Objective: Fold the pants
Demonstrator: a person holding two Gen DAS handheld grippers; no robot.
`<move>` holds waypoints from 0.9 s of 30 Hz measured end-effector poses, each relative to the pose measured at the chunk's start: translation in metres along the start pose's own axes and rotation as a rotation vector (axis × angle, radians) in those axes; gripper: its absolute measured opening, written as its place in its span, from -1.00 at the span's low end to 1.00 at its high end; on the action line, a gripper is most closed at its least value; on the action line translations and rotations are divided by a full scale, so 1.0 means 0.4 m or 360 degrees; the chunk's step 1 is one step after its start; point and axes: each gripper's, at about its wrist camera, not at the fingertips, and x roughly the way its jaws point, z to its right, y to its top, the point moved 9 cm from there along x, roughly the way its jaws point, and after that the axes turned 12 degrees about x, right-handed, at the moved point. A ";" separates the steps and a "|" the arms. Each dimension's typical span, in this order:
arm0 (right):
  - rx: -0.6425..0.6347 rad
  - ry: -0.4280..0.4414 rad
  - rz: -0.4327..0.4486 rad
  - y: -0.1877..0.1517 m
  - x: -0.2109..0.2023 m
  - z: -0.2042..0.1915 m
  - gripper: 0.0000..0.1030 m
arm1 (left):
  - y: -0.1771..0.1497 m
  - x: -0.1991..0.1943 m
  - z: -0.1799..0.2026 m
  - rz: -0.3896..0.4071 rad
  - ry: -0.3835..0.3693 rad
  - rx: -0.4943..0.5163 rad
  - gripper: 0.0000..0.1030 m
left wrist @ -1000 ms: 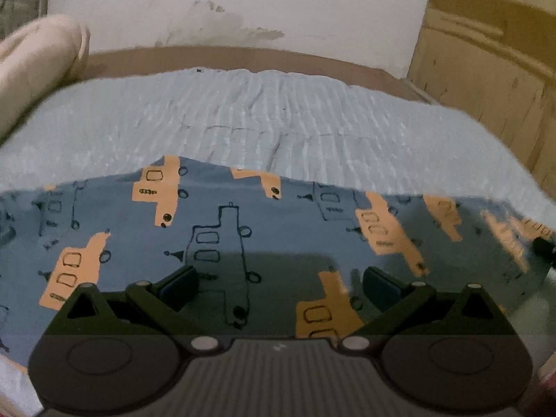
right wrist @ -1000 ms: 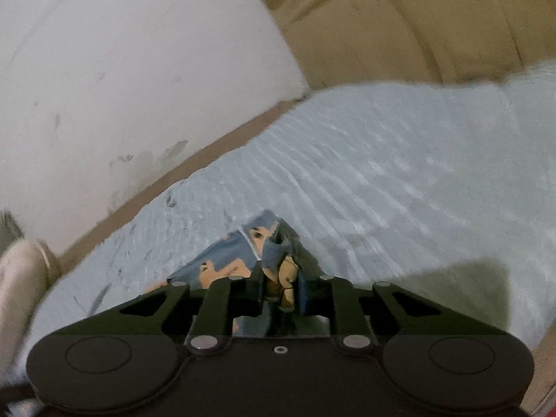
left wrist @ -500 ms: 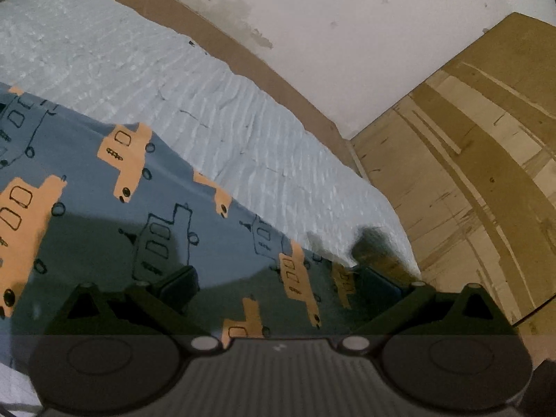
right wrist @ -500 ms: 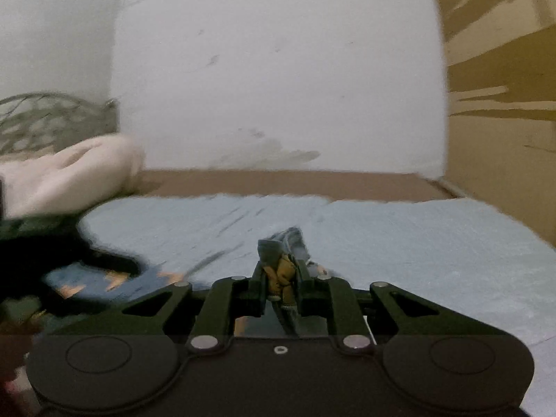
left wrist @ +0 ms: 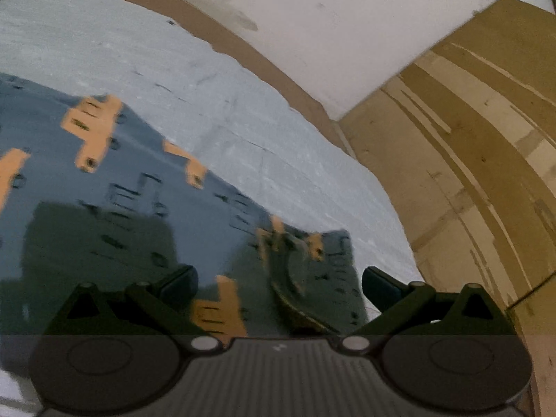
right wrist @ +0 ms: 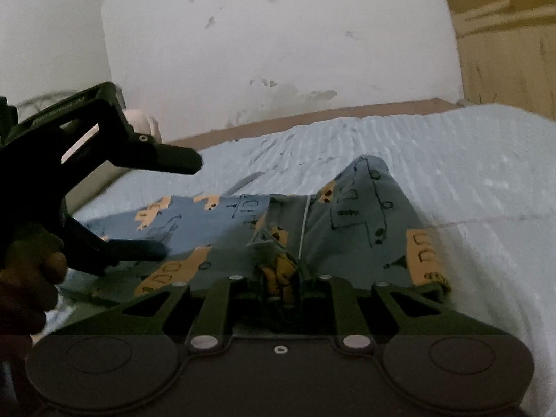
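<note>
Pants bunched between right gripper fingers

The pants are blue-grey, printed with orange and outlined vehicles. They lie spread flat across the light blue bed, while one end is bunched and lifted off the bed, folded back toward the flat part.

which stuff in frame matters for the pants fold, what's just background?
Job:
- pants
- right gripper, shut on a bunch of the fabric
- left gripper, open over the pants

Background:
- bed cover
- wall
- wooden panel
</note>
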 end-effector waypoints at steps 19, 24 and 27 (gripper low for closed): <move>0.0043 0.0049 0.0055 -0.007 -0.018 0.016 -0.64 | -0.040 0.122 0.057 -0.0238 0.0085 0.0080 -0.40; -0.0168 -0.0025 0.0053 -0.001 -0.015 -0.015 -0.64 | -0.032 0.125 0.060 -0.0247 0.0141 0.0097 -0.79; -0.0265 -0.0052 0.0060 0.012 -0.020 -0.030 -0.61 | -0.017 0.117 0.091 -0.0225 0.0139 0.0177 -0.81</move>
